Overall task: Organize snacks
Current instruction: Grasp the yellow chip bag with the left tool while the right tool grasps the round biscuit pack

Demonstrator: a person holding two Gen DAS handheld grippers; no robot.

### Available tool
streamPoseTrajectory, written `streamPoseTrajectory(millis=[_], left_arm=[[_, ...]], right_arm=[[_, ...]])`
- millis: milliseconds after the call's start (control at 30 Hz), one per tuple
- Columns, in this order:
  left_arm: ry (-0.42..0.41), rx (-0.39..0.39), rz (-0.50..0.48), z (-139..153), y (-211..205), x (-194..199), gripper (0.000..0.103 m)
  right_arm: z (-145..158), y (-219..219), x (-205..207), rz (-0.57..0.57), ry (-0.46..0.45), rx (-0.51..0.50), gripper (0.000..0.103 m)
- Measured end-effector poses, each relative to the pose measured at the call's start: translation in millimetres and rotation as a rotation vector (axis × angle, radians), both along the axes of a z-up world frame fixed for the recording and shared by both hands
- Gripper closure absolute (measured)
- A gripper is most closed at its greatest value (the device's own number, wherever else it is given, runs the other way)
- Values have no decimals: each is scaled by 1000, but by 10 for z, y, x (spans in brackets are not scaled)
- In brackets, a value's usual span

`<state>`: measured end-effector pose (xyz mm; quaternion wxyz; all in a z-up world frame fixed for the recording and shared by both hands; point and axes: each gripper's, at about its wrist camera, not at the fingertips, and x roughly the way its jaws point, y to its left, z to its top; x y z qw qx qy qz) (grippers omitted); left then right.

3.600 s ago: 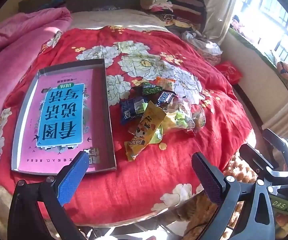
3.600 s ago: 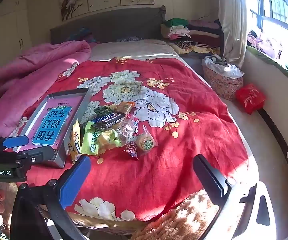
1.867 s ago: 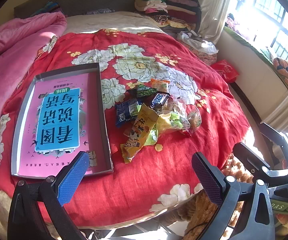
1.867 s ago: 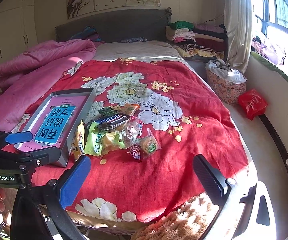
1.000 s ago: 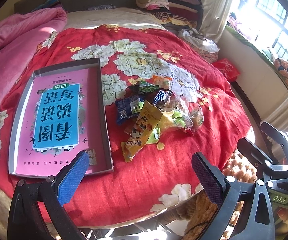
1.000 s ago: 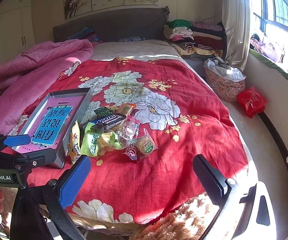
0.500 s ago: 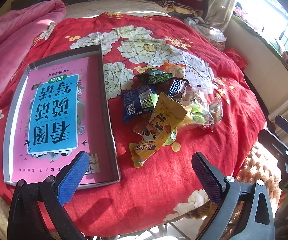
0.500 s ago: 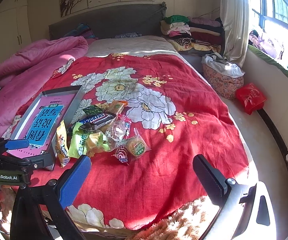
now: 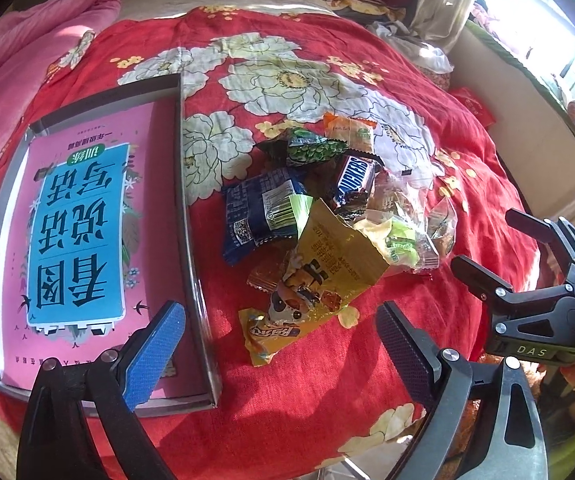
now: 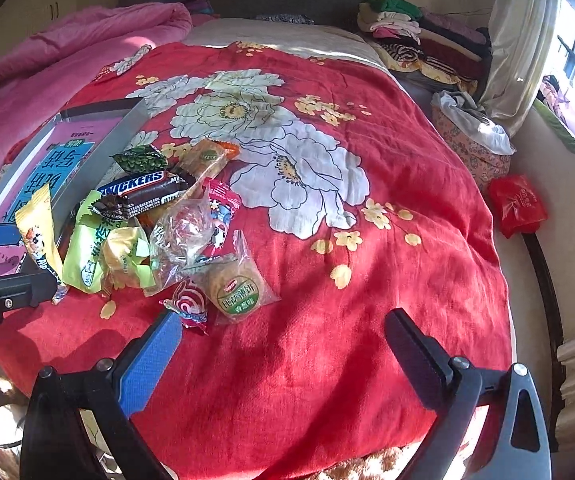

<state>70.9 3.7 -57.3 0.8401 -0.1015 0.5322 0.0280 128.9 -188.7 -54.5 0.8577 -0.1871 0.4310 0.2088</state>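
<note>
A pile of wrapped snacks lies on the red flowered bedspread: a yellow packet [image 9: 319, 276], a blue packet [image 9: 263, 212], a Snickers bar [image 9: 353, 180] and a green packet [image 9: 311, 150]. Left of the pile sits a grey tray [image 9: 191, 240] holding a pink and blue book. My left gripper [image 9: 279, 316] hovers over the yellow packet's near end; its jaws are closing, wide apart, pads touching nothing. My right gripper [image 10: 283, 320] stands open over bare bedspread, just near of a round biscuit pack [image 10: 237, 292] and a swirl candy [image 10: 189, 304].
A pink quilt [image 10: 87, 36] is bunched at the far left of the bed. Folded clothes [image 10: 419, 36] are stacked at the far right. Beside the bed stand a cloth-filled basket [image 10: 471, 136] and a red bag [image 10: 519, 204]. The bed's near edge lies under both grippers.
Both grippers have come down and closer to the bed, tilting further downward. The snack pile and tray now fill more of each view. Nothing was picked up.
</note>
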Motion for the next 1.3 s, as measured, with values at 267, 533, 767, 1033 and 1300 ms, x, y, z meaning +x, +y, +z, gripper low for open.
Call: streamPoseTrajectory(millis=[267, 533, 767, 1033, 1300], left_arm=[[9, -33, 16, -25, 98, 82, 22], [12, -64, 11, -21, 133, 150, 42], [17, -83, -17, -46, 72, 167, 70], [-28, -106, -29, 55, 116, 148, 82], [-90, -148, -8, 284, 261, 118, 86]], right_arm=[[-157, 173, 216, 78, 36, -37, 17], [-206, 187, 294, 106, 80, 28, 66], [-133, 63, 310, 71, 80, 137, 68], [-27, -227, 360, -47, 93, 296, 68], [96, -299, 287, -92, 86, 367, 68]])
